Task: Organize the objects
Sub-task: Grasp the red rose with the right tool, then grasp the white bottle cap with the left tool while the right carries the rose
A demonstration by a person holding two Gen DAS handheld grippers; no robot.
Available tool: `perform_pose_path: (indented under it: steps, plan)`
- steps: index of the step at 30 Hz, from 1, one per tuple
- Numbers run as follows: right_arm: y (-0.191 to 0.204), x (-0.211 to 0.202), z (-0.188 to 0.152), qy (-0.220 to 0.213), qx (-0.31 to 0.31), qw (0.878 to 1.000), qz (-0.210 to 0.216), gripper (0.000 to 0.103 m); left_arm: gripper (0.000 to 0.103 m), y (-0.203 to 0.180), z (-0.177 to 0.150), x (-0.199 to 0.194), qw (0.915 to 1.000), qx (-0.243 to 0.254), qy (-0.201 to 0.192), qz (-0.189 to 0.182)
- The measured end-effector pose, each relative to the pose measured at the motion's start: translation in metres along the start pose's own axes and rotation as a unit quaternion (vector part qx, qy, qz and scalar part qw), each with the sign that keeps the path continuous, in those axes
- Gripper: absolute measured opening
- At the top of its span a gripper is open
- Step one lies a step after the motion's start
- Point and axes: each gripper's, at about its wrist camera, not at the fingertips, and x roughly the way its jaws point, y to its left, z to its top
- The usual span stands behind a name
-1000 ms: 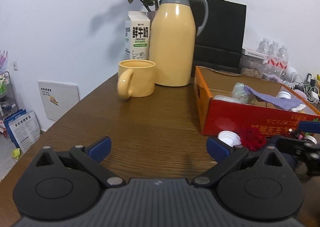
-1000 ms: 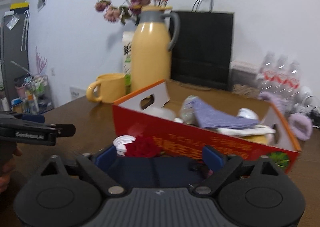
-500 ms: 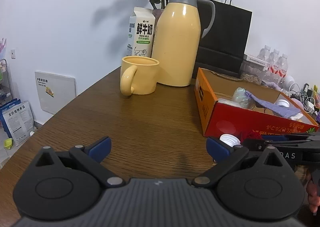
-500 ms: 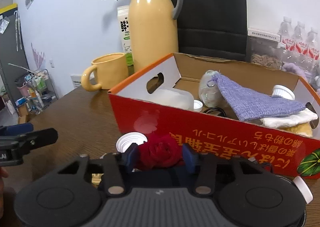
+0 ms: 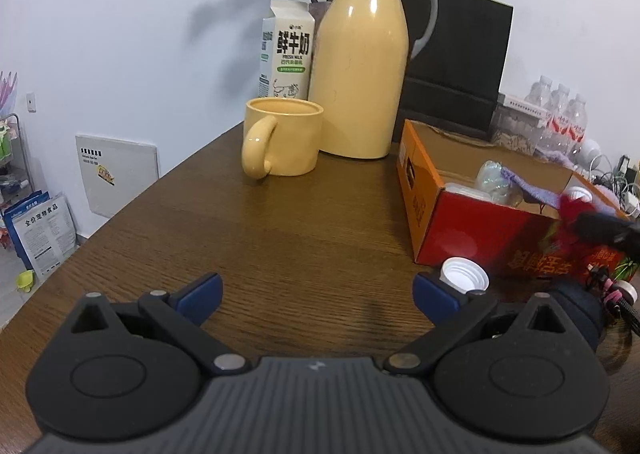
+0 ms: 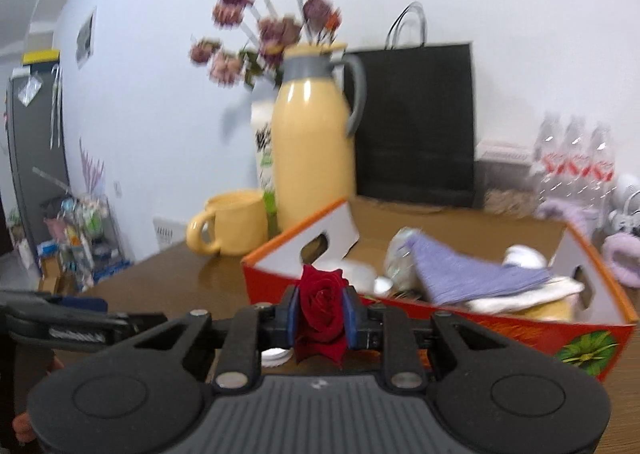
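A red rose (image 6: pixel 320 296) sits between the blue pads of my right gripper (image 6: pixel 322 312), whose jaws are closing and press on it from both sides. It hangs in front of the near wall of the red cardboard box (image 6: pixel 500 330). The left wrist view shows the rose (image 5: pixel 572 210) blurred above the box (image 5: pixel 476 230), held up by the right gripper (image 5: pixel 600 228). A white cap (image 5: pixel 464 274) lies on the table by the box corner. My left gripper (image 5: pixel 316 290) is open over bare wood, holding nothing.
At the back stand a yellow mug (image 5: pixel 284 142), a yellow thermos (image 5: pixel 360 66), a milk carton (image 5: pixel 286 50) and a black paper bag (image 5: pixel 460 66). The box holds a purple cloth (image 6: pixel 472 274) and containers. Water bottles (image 5: pixel 560 114) stand at the back right.
My right gripper went from open around the rose on the table to closed on it, and has lifted it to the height of the box rim. The left gripper has hardly moved.
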Motion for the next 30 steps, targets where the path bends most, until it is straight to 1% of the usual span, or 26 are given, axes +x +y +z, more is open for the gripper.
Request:
perform_pose_path:
  steps: [2,5,8,11,13,16,20,24,25,26,27,28,29,30]
  plan:
    - [-0.009,-0.013,0.001,-0.016,0.004,1.0,-0.013,0.021,0.103,-0.01,0.003,0.004,0.9999,0.005,0.007,-0.006]
    - [-0.024,-0.027,-0.001,-0.032,0.01,0.999,-0.035,0.021,0.103,-0.031,0.007,0.011,0.9992,0.015,0.021,-0.03]
    - [-0.04,-0.042,-0.004,-0.041,0.021,0.997,-0.056,0.021,0.103,-0.053,0.01,0.022,0.9983,0.029,0.036,-0.036]
    - [-0.057,-0.052,-0.008,-0.046,0.03,0.996,-0.075,0.021,0.103,-0.071,0.013,0.033,0.9977,0.032,0.052,-0.029]
    - [-0.066,-0.057,-0.011,-0.047,0.035,0.995,-0.083,0.021,0.103,-0.079,0.014,0.041,0.9975,0.026,0.061,-0.024]
    - [-0.075,-0.062,-0.014,-0.051,0.041,0.993,-0.093,0.021,0.103,-0.089,0.013,0.048,0.9969,0.029,0.07,-0.021]
    - [-0.083,-0.065,-0.016,-0.052,0.045,0.993,-0.098,0.021,0.103,-0.099,0.013,0.055,0.9963,0.036,0.077,-0.008]
    - [-0.084,-0.066,-0.018,-0.049,0.044,0.993,-0.098,0.021,0.102,-0.105,0.011,0.06,0.9954,0.039,0.087,-0.007]
    - [-0.083,-0.066,-0.018,-0.049,0.043,0.993,-0.097,0.021,0.1,-0.107,0.011,0.061,0.9953,0.041,0.087,-0.006]
    - [-0.083,-0.066,-0.019,-0.048,0.042,0.993,-0.097,0.021,0.091,-0.108,0.011,0.061,0.9952,0.042,0.089,-0.008]
    - [-0.082,-0.066,-0.019,-0.048,0.04,0.993,-0.097,0.021,0.077,-0.108,0.01,0.061,0.9949,0.042,0.092,-0.009]
    - [-0.082,-0.066,-0.019,-0.047,0.039,0.993,-0.097,0.021,0.072,-0.109,0.01,0.061,0.995,0.044,0.09,-0.008]
    - [-0.081,-0.065,-0.02,-0.045,0.038,0.993,-0.098,0.021,0.053,-0.111,0.009,0.06,0.9952,0.048,0.085,-0.005]
    - [-0.081,-0.064,-0.02,-0.044,0.038,0.993,-0.098,0.021,0.041,-0.111,0.009,0.058,0.9954,0.05,0.081,-0.008]
